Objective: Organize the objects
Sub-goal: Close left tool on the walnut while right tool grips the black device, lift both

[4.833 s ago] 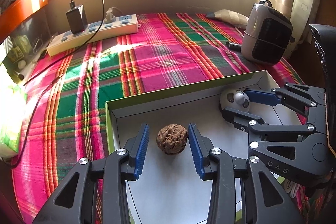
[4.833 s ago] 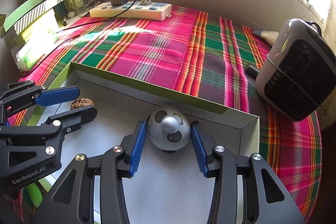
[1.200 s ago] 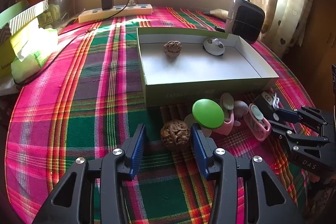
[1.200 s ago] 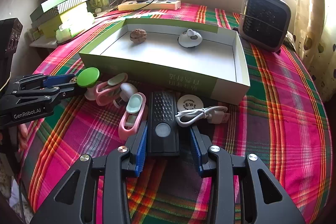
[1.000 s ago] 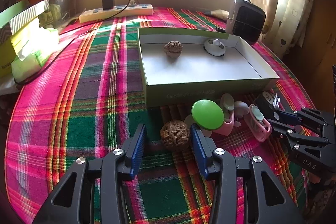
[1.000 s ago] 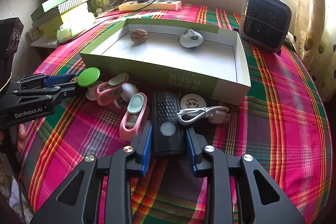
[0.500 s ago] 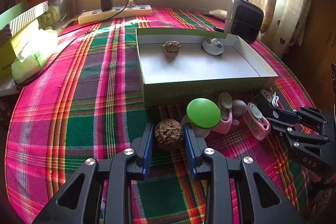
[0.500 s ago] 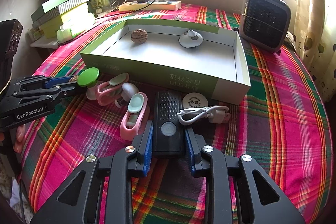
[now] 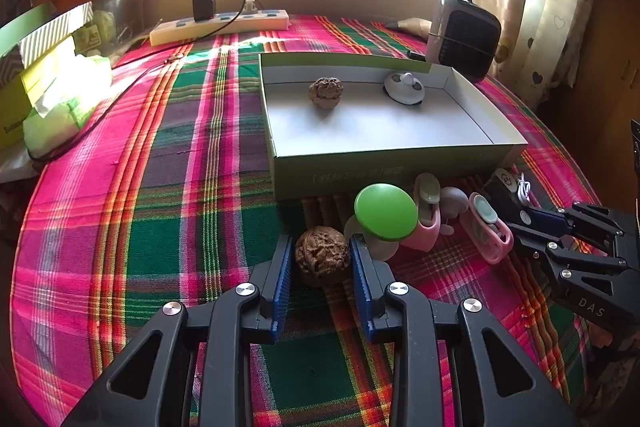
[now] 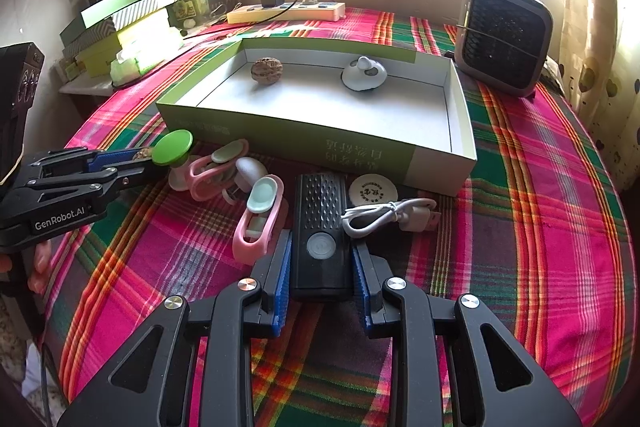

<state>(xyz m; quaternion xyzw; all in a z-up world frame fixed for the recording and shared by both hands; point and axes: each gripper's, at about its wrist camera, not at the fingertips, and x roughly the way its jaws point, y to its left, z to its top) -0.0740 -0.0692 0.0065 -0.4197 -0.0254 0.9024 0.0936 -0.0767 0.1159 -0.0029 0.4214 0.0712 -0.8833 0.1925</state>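
Left wrist view takes in a plaid cloth [image 9: 120, 211] spread over the table, and on it a shallow green-sided box [image 9: 384, 163] with a white floor. A small heater [image 9: 464, 35] stands beyond the box's far right corner, and a power strip [image 9: 220, 27] lies along the back wall. Inside the box, toward its far wall, sit a walnut in the box [image 9: 326, 91] and a round white gadget [image 9: 405, 89], well apart. In front of the box's near wall lies a cluster: a green-capped piece [image 9: 386, 211], two pink clips [image 10: 258, 223], a white cable [image 10: 384, 213]. The left gripper [image 9: 322, 261] has just been closing and now clenches a second walnut [image 9: 322, 259] resting on the cloth just beside the green cap. In the right wrist view, the right gripper [image 10: 322, 267] grasps a black flashlight [image 10: 320, 223] lying flat on the cloth, its blue pads pressed on both sides
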